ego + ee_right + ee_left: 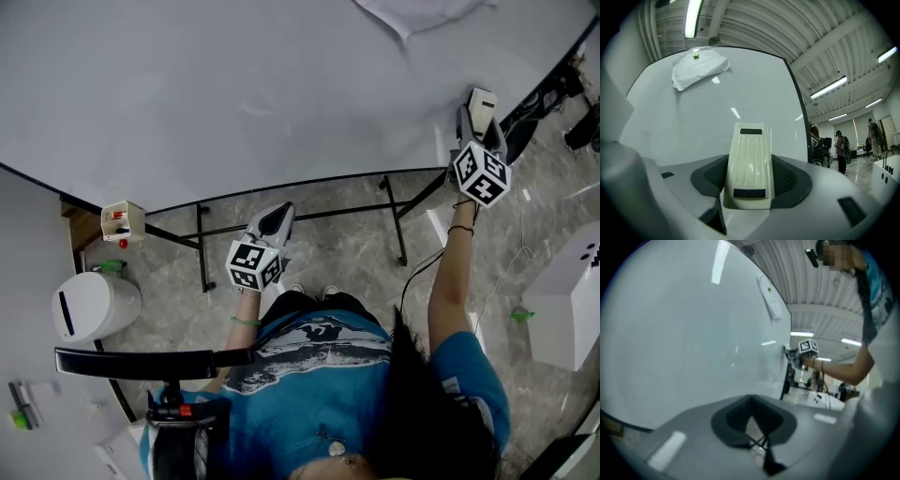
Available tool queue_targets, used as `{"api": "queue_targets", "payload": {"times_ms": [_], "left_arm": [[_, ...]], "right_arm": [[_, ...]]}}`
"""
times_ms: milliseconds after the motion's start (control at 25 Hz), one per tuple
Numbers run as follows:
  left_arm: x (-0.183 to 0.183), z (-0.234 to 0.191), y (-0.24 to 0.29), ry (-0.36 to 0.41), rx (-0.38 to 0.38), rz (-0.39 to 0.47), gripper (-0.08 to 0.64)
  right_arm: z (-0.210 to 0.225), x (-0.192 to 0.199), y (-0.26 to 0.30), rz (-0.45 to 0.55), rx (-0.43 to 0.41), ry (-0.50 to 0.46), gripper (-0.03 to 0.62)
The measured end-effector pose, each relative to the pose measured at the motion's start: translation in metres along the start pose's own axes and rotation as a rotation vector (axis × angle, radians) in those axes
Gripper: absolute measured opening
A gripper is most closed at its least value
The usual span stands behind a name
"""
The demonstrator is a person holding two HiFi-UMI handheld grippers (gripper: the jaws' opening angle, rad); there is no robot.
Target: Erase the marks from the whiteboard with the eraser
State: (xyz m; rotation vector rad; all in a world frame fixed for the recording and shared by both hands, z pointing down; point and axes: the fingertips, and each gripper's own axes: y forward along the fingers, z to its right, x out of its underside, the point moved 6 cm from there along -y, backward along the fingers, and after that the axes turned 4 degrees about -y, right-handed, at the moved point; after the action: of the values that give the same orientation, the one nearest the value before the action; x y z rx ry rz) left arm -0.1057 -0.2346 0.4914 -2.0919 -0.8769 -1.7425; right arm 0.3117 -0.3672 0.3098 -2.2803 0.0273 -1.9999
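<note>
The right gripper (748,177) had its jaws clamped on the cream ribbed plastic eraser (750,150), held up near the right edge of the big pale whiteboard (717,117). The left gripper (754,422) hung below it, jaws together on nothing. No marks showed on the board, so the wiping looked all but done.

Glossy smooth whiteboard (234,94); ribbed cream plastic eraser (749,164); marbled stone floor (347,253).
</note>
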Motion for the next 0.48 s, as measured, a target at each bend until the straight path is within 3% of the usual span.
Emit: {"api": "queue_targets", "payload": {"times_ms": [240,480], "left_arm": [[0.001,-0.001,-0.002,-0.002,-0.009,0.000,0.003],[0.002,-0.004,-0.005,-0.003,-0.019,-0.007,0.003]], "right_arm": [[-0.005,-0.004,0.011,0.003,0.000,-0.007,0.264],[-0.043,-0.015,0.005,0.049,-0.018,-0.071,0.264]]}}
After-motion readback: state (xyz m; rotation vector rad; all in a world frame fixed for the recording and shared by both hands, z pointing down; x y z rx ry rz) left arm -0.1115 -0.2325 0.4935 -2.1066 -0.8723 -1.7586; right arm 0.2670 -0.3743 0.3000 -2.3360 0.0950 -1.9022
